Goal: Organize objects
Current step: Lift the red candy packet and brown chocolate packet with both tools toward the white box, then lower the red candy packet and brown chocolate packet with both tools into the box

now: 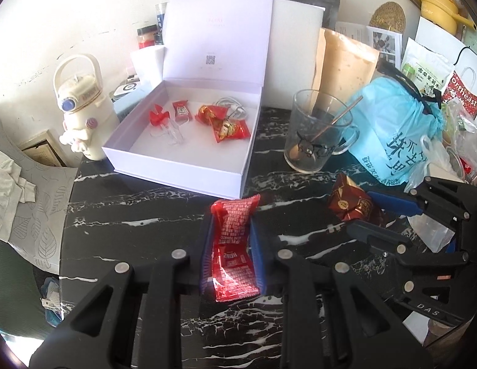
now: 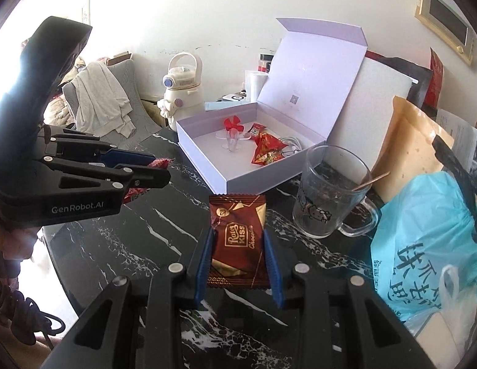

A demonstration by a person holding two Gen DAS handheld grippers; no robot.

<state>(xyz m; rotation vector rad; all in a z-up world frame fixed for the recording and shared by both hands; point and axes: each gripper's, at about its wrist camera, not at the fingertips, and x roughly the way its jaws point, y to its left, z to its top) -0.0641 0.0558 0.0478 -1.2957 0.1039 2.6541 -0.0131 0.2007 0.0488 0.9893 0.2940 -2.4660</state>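
Left gripper (image 1: 230,246): closed on a red Heinz ketchup packet (image 1: 233,247), the blue pads pressing both long edges; the packet stands lengthwise between the fingers, just above the black marble table (image 1: 130,215). In the right wrist view the left gripper (image 2: 160,169) shows on the left, the packet's red tip poking out past its fingers.

Right gripper (image 2: 238,261): gripping a brown Raia Kiss chocolate packet (image 2: 236,240) by its two sides, label up, the far end sticking out beyond the fingertips. In the left wrist view the right gripper (image 1: 370,212) comes in from the right with the chocolate packet (image 1: 350,204) at its tips.

White gift box (image 1: 176,166): open, lid leaning back, on the far side of the table, ahead of both grippers. Inside lie a red pinwheel (image 1: 155,115), a small ketchup sachet (image 1: 181,110), red snack wrappers (image 1: 223,123) and a white cable (image 1: 233,106).

Glass mug (image 2: 327,196): right of the box, Hello Kitty print, a thin stick leaning in it.

Blue plastic bag (image 2: 423,246): near right, beside the mug.

Cream astronaut flask (image 1: 81,107): left of the box, at the table's far edge.
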